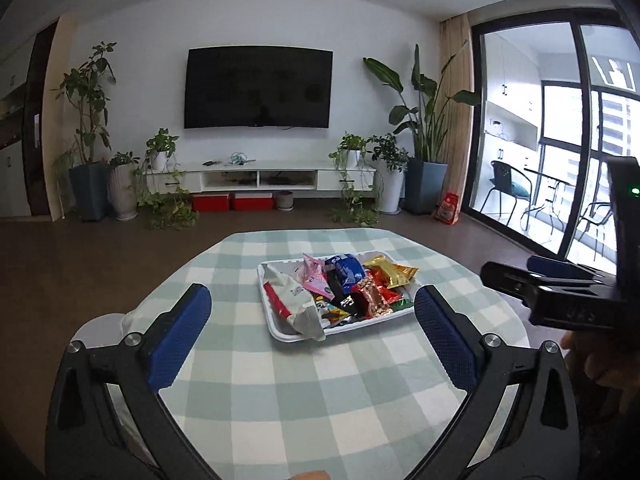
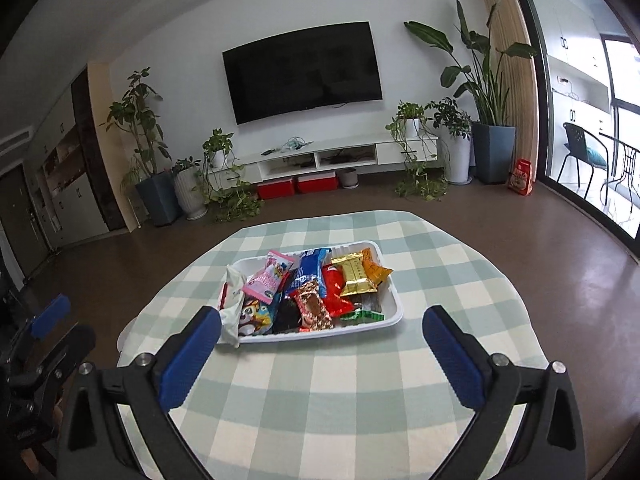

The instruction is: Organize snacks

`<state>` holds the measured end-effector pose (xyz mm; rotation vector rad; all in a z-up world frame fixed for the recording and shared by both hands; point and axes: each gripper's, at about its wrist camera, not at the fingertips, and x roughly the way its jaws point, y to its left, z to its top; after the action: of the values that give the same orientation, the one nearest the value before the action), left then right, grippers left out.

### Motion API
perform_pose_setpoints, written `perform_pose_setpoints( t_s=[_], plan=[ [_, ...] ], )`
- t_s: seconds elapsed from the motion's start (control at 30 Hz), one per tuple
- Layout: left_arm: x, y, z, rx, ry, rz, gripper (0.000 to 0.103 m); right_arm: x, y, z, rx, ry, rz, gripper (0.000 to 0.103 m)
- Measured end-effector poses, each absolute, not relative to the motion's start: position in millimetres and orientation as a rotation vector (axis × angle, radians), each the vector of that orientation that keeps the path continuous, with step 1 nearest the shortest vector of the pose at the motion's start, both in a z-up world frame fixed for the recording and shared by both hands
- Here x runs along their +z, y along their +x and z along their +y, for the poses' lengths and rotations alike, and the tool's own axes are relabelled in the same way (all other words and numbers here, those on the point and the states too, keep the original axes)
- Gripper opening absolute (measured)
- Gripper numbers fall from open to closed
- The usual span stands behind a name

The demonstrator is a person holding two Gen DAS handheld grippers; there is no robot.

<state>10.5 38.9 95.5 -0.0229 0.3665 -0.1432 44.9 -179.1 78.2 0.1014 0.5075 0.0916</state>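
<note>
A white tray (image 1: 279, 330) (image 2: 394, 312) sits mid-table on the green-and-white checked cloth (image 1: 320, 392) (image 2: 344, 384). It is piled with snack packets: a white-and-red one (image 1: 294, 300) (image 2: 234, 300) at its left end, a pink one (image 1: 314, 278) (image 2: 268, 280), a blue one (image 1: 345, 270) (image 2: 310, 270), a gold one (image 1: 394, 272) (image 2: 354, 276) and several more. My left gripper (image 1: 312, 294) hovers on the near side of the tray, open and empty. My right gripper (image 2: 322, 314) is likewise open and empty. Each shows at the edge of the other's view.
The table's far edge drops to a brown floor (image 1: 100, 248). Beyond it are a wall TV (image 1: 258, 88), a low white cabinet (image 1: 260, 178), potted plants and red boxes (image 1: 230, 202). Glass doors (image 1: 532, 140) stand at right. A white rounded object (image 1: 100, 322) shows at the table's left edge.
</note>
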Motion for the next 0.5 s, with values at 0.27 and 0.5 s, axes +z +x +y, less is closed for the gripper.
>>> perform_pose_setpoints(
  t_s=[0.27,0.5],
  plan=[
    [85,-9,33,-0.045,-0.051,0.554,0.103,83,0,-168,0.080,0.046,0.494,0.103],
    [64,-6,23,-0.013,-0.038,0.646,0.103,75,-22,-166,0.050,0.040,0.511,0.103]
  ],
)
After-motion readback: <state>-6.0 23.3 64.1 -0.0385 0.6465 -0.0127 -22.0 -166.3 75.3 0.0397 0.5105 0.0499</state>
